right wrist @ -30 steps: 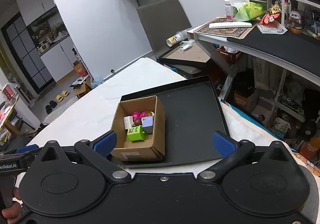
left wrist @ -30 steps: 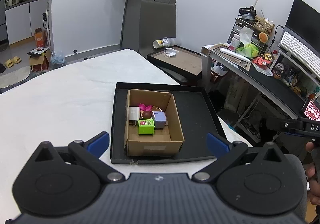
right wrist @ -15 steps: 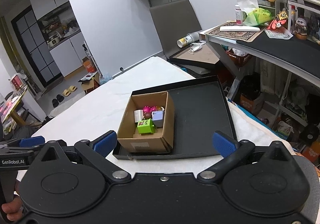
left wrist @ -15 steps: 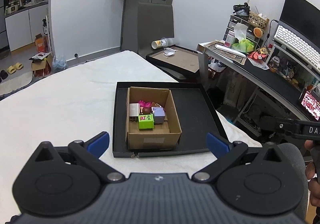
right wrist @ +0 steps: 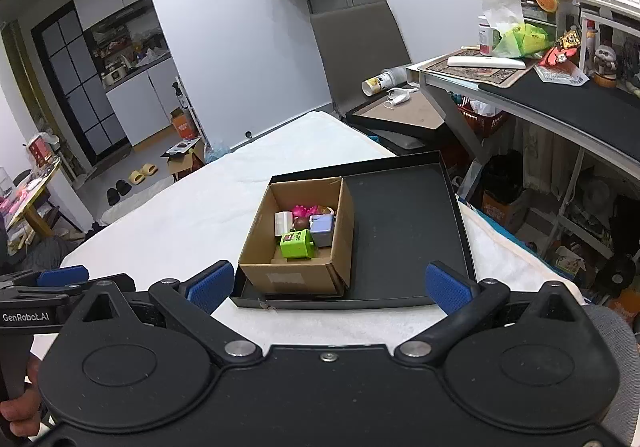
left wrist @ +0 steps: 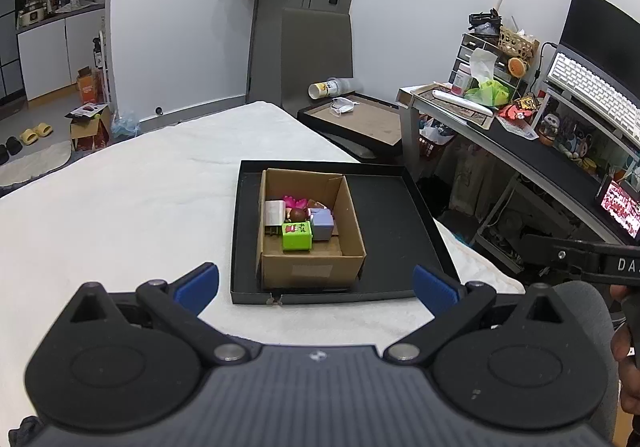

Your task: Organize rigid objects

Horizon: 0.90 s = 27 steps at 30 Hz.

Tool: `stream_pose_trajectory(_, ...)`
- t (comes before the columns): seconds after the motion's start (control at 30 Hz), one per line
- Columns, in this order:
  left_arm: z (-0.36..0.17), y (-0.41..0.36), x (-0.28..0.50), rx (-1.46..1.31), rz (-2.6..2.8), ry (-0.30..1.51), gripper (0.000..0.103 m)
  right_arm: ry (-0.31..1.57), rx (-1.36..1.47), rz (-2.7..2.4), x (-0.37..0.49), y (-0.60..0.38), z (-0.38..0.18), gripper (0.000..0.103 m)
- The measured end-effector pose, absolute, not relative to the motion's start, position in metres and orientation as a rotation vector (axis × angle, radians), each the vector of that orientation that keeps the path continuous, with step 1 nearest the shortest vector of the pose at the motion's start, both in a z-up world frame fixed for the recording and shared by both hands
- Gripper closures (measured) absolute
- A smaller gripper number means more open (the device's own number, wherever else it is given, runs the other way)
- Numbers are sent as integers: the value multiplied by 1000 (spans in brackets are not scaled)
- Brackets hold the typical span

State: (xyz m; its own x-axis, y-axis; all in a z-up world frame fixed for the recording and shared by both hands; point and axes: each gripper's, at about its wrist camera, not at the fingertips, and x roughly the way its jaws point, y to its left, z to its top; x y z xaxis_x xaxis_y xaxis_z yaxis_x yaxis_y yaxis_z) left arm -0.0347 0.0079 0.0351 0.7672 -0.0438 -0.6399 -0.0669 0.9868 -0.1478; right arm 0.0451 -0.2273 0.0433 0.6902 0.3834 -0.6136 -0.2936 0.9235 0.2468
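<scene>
A brown cardboard box (left wrist: 310,269) (right wrist: 294,279) stands in the left part of a shallow black tray (left wrist: 396,231) (right wrist: 404,231) on a white-covered table. Inside the box lie a green block (left wrist: 297,236) (right wrist: 296,243), a lavender block (left wrist: 322,222) (right wrist: 322,228), a white block (left wrist: 273,213) (right wrist: 283,222), a pink toy (left wrist: 294,202) and a small brown round piece (left wrist: 298,213). My left gripper (left wrist: 316,287) is open, held back from the tray's near edge with nothing between its blue pads. My right gripper (right wrist: 328,285) is open too, just short of the tray, also holding nothing.
A desk (right wrist: 560,103) with a keyboard, tissues and clutter runs along the right. A grey chair (left wrist: 316,47) and a second dark tray (left wrist: 360,119) with a mask and a tipped cup stand behind the table. The white tabletop (left wrist: 120,207) stretches left.
Both grippers have drawn back and risen a little, so the box and tray look smaller and farther. Their jaws stay open. Nothing in the box has moved.
</scene>
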Motion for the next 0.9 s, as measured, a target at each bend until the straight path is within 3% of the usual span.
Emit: stream_pose_trajectory(0.9, 35, 16, -36, -169, 17, 703, 1, 702, 117, 384, 42, -223, 44, 0)
